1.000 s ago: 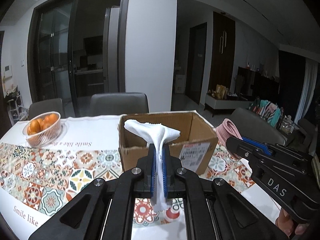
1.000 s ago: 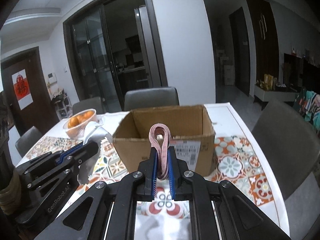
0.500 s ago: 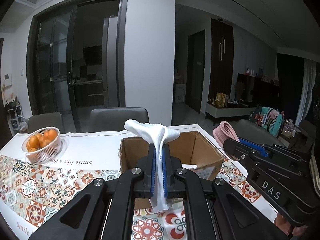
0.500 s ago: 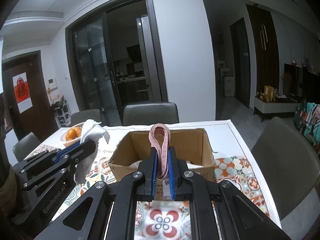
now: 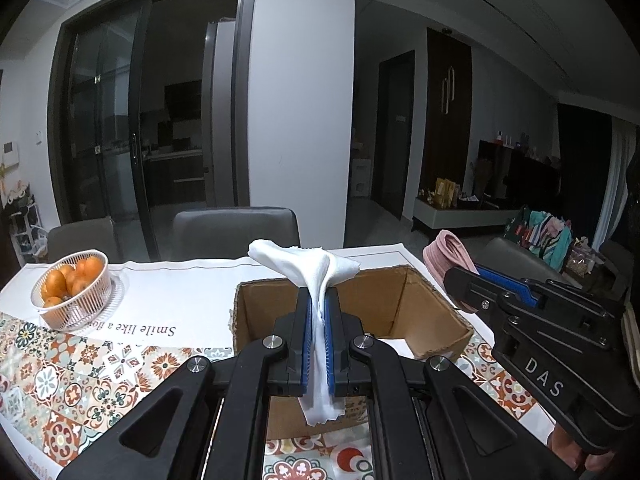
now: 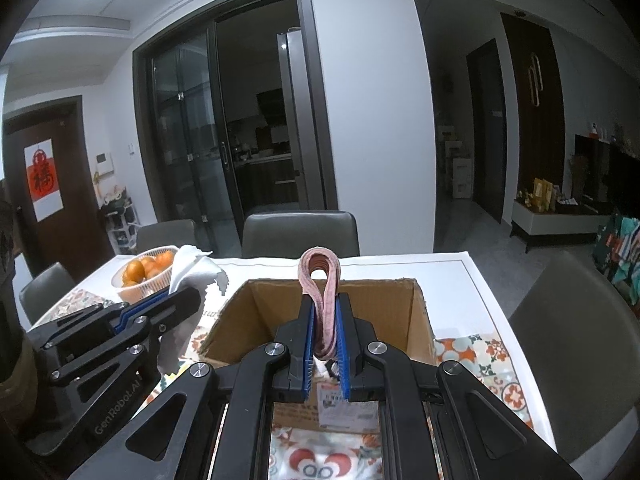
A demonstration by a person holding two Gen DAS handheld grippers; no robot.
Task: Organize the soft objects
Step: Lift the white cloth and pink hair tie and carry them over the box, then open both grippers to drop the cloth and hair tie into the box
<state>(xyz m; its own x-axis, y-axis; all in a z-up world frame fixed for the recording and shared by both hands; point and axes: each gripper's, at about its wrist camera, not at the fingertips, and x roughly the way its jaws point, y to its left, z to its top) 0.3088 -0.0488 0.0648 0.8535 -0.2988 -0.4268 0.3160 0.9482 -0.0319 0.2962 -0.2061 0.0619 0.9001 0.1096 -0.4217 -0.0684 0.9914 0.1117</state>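
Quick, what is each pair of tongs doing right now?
Left tongs: shut on the white cloth.
Right tongs: shut on the pink folded cloth.

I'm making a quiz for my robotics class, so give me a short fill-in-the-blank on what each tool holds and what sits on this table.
1. The left tool is shut on a ____ cloth.
2. The right tool grips a folded cloth whose colour is ____.
3. Both tools are held near an open ____ box.
4. The white basket on the table holds ____.

Missing words: white; pink; cardboard; oranges
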